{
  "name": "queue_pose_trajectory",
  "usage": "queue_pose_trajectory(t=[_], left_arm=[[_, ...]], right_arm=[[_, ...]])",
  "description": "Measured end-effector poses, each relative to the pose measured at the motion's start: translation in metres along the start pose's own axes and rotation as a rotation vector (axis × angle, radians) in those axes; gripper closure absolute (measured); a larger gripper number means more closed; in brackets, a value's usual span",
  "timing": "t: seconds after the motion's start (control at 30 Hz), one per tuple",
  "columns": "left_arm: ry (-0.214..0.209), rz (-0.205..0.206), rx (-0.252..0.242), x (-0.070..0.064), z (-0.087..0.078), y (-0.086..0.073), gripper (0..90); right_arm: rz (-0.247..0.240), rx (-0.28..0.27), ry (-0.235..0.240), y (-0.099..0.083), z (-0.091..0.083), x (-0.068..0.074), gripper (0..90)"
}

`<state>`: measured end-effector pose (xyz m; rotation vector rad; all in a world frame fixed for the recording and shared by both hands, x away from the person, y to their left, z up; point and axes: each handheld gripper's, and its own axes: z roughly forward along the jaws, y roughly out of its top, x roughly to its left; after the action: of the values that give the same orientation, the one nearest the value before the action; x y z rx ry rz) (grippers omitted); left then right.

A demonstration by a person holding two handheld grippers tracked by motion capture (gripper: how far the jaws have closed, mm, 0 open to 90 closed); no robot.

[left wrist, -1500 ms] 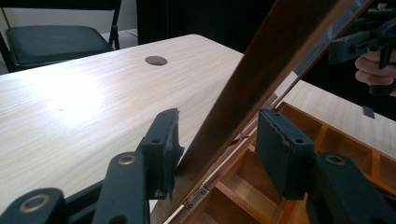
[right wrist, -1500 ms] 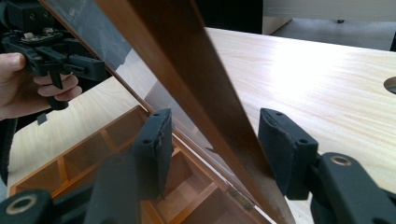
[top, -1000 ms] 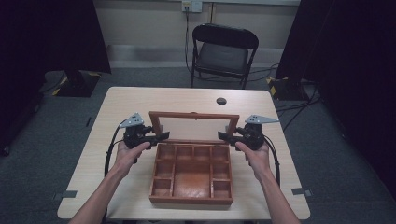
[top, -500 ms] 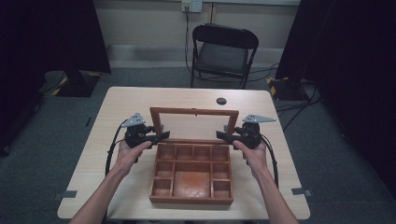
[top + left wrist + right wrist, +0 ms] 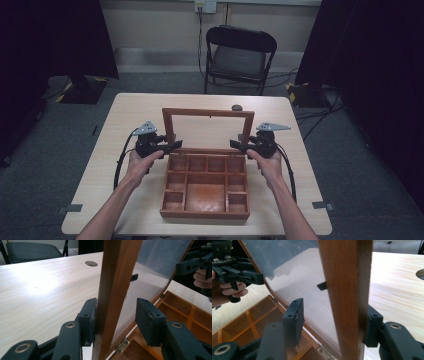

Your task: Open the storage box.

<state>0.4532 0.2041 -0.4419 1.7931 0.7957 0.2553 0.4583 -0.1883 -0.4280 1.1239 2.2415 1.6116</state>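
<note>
Wooden box (image 5: pixel 205 187) on pale table (image 5: pixel 130 117) — lid (image 5: pixel 209 114) upright between both grippers' open jaws — dark room.

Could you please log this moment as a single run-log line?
lid: raised, upright | left gripper: open, straddling lid's side rail | right gripper: open, straddling other rail | box: compartments empty

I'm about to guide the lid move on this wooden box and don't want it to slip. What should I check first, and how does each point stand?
1. Left claw straddles the lid's side rail: ok, though only one jaw touches.
2. Right claw straddles the other rail: ok, one jaw apart from it.
3. Firm grip on the lid: not ok, both claws open.
4. Box compartments free of objects: ok.
5. Hinge sound: cannot tell.
</note>
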Motion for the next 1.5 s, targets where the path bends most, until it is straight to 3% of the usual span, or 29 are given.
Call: queue_pose_trajectory(t=[0.4, 0.57, 0.67, 1.5], left_arm=[[0.019, -0.013, -0.01, 0.004, 0.005, -0.001, 53.8], [0.031, -0.013, -0.002, 0.003, 0.009, -0.001, 49.1], [0.02, -0.035, -0.005, 0.007, 0.009, -0.001, 51.2], [0.02, -0.08, 0.02, 0.018, 0.021, -0.006, 51.7]], right_arm=[[-0.003, -0.013, -0.022, -0.001, 0.006, -0.004, 45.6], [-0.001, -0.018, -0.034, -0.001, 0.009, -0.007, 45.3], [-0.001, -0.021, -0.037, -0.001, 0.011, -0.008, 45.7], [0.027, -0.015, -0.073, -0.004, 0.024, -0.017, 43.1]])
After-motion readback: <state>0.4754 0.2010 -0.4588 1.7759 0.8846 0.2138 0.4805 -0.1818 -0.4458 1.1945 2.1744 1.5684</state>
